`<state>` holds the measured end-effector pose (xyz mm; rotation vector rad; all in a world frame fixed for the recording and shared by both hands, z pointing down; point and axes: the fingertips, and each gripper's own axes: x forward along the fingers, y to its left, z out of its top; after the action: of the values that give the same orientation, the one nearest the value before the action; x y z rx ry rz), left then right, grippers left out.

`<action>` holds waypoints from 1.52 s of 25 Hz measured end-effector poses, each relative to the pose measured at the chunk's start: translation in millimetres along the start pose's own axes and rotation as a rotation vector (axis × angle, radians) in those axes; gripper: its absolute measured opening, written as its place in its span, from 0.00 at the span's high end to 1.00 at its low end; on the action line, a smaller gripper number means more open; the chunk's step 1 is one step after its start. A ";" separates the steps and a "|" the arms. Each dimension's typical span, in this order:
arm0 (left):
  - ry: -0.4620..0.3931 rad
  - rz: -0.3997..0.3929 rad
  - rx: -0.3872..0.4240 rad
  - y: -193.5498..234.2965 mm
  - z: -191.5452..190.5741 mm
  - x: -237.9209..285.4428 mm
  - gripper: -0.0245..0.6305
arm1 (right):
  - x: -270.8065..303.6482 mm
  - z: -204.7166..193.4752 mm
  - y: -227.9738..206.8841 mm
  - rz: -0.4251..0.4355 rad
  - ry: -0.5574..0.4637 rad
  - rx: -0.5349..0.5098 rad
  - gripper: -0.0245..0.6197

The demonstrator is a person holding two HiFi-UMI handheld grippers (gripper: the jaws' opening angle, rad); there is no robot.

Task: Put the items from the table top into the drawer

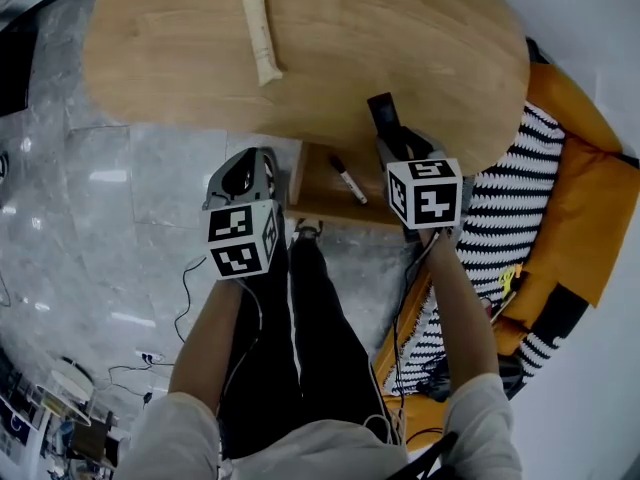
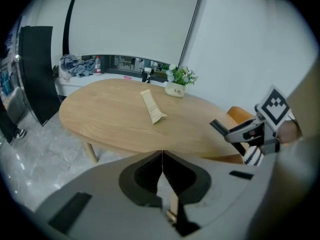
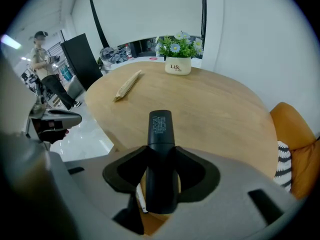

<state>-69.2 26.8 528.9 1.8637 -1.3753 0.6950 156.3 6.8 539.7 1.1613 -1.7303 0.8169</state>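
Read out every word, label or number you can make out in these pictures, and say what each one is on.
"Life", with a smaller "Life" under it: on the white flower pot on the table.
White print on the black item held in the right gripper jaws: too small to read.
Print on the cream tube: too blurred to read.

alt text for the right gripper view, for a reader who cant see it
The right gripper is shut on a black tube with small white print, in front of an oval wooden table. Farther back on the table lie a beige tube and a white pot of flowers; an orange chair stands at right.
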 end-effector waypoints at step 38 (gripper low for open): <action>0.060 0.000 -0.006 -24.9 -101.3 2.8 0.95 | 49.9 -150.4 19.6 0.040 0.137 -0.133 0.68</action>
<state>-45.6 110.5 586.8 1.8233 -1.3380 0.7407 174.0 125.5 645.0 0.9626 -1.6726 0.7745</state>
